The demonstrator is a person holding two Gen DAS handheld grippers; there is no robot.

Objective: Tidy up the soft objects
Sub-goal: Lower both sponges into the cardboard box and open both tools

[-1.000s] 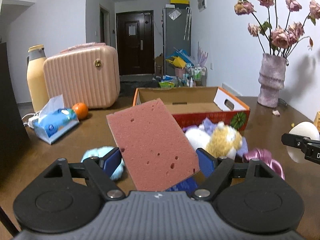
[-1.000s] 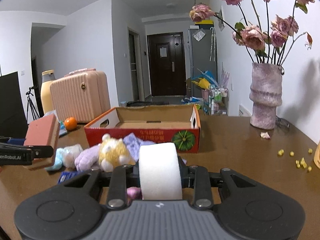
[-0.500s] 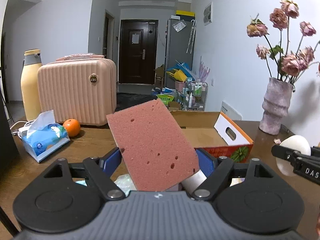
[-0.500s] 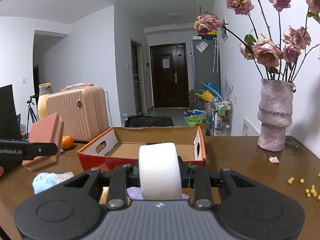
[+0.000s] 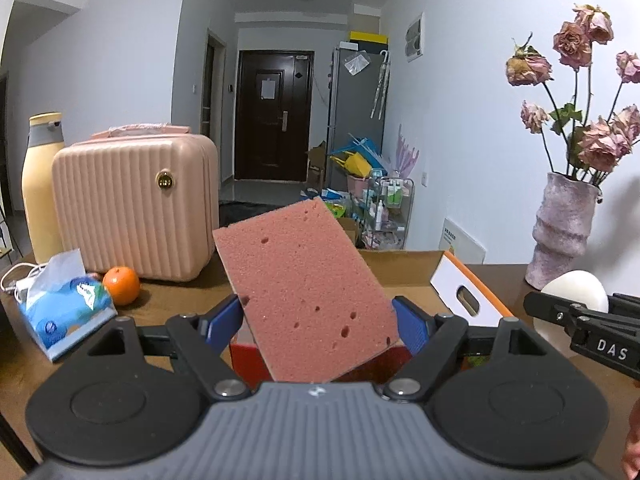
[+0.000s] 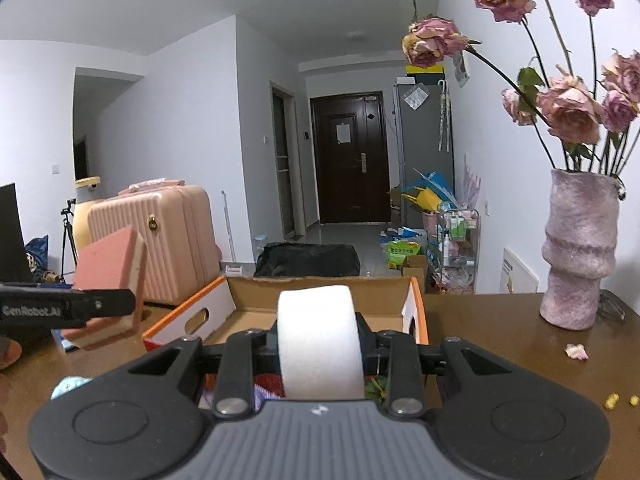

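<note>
Sponge (image 5: 304,292): pink, dark pits. Foam (image 6: 320,344): white. Box (image 6: 224,308): orange rim, white sides, brown inside. Case (image 5: 132,208), frame left: pink, ribbed. Vase (image 6: 580,252), right: mottled mauve.

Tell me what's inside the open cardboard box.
The orange-edged cardboard box shows bare brown floor at the back; the white foam piece in the right claw hides its near middle.

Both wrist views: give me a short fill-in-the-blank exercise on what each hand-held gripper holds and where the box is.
1. The left hand-held gripper is shut on a pink ____.
2. The right hand-held gripper is shut on a ____ foam piece.
3. The cardboard box ahead stands ____ at the top.

Missing words: sponge; white; open
</note>
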